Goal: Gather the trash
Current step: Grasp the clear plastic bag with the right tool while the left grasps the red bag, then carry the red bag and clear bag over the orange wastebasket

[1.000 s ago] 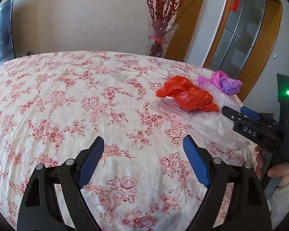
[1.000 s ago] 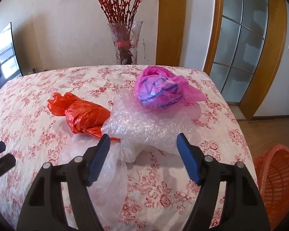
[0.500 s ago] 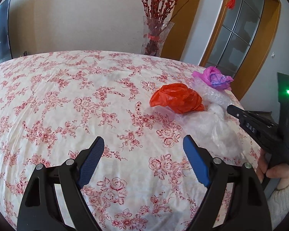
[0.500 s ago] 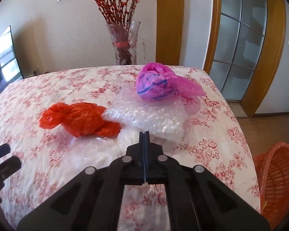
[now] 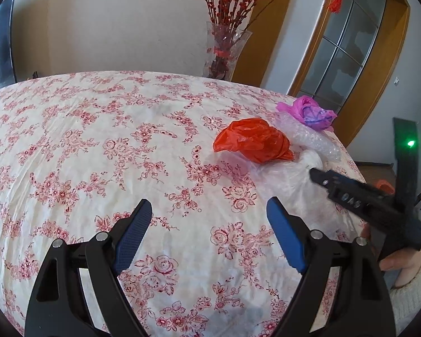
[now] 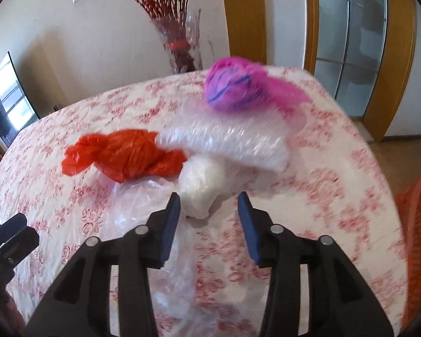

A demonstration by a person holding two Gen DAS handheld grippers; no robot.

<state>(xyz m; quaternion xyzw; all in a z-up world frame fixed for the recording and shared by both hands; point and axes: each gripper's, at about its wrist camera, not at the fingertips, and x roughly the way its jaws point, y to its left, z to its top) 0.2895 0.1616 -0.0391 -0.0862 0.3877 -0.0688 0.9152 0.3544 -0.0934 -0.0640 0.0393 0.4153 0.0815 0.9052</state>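
Observation:
Trash lies on the floral tablecloth: a crumpled red plastic bag [image 5: 254,141] [image 6: 120,154], a pink and purple bag [image 5: 311,112] [image 6: 238,87], bubble wrap [image 6: 227,143] [image 5: 314,140], a white wad [image 6: 200,186] and a clear plastic sheet [image 6: 137,205] [image 5: 289,191]. My right gripper [image 6: 209,214] is open, its fingers just short of the white wad, nothing held. It also shows in the left wrist view [image 5: 315,174] from the side. My left gripper [image 5: 209,230] is open and empty above the cloth, left of the trash.
An orange basket [image 6: 418,238] stands on the floor to the right of the table. A glass vase with red branches [image 5: 224,50] stands behind the table's far edge. A wooden-framed glass door [image 5: 350,45] is at the right.
My right gripper was open a second ago, shut half a second ago, and is open again now, nearer the white wad. The right view is blurred by motion. My left gripper drifted slightly.

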